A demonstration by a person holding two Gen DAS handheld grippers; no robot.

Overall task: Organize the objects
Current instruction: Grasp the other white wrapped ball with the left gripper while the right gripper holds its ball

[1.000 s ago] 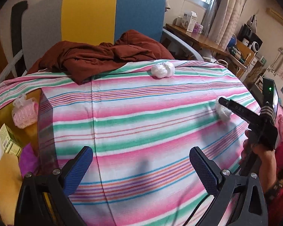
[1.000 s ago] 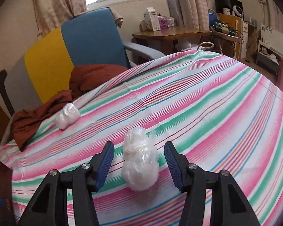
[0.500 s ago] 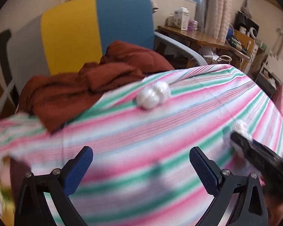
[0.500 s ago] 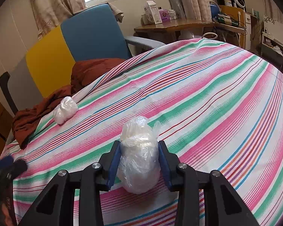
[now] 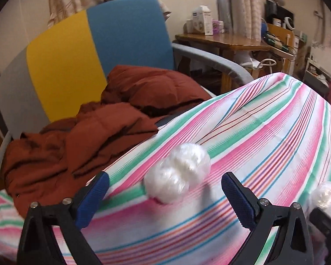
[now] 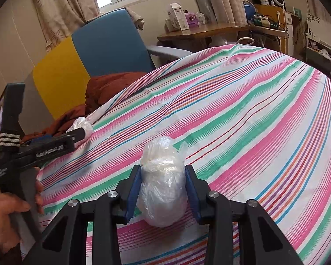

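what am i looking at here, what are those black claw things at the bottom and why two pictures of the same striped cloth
No robot is involved: a person holds a two-finger tool in each hand, and each tool carries a wide-angle camera that looks out along its fingers. So each picture has black arms with blue pads at the bottom.

The left tool's picture shows the left gripper with its jaws wide apart around a white plastic-wrapped bundle, not touching it; they have just been closing a little. A rust-brown garment lies at the edge of the striped cloth, in front of a yellow and blue chair.

The right tool's picture shows the right gripper shut on a second wrapped bundle. At the left of that picture is the person's hand holding the other tool.
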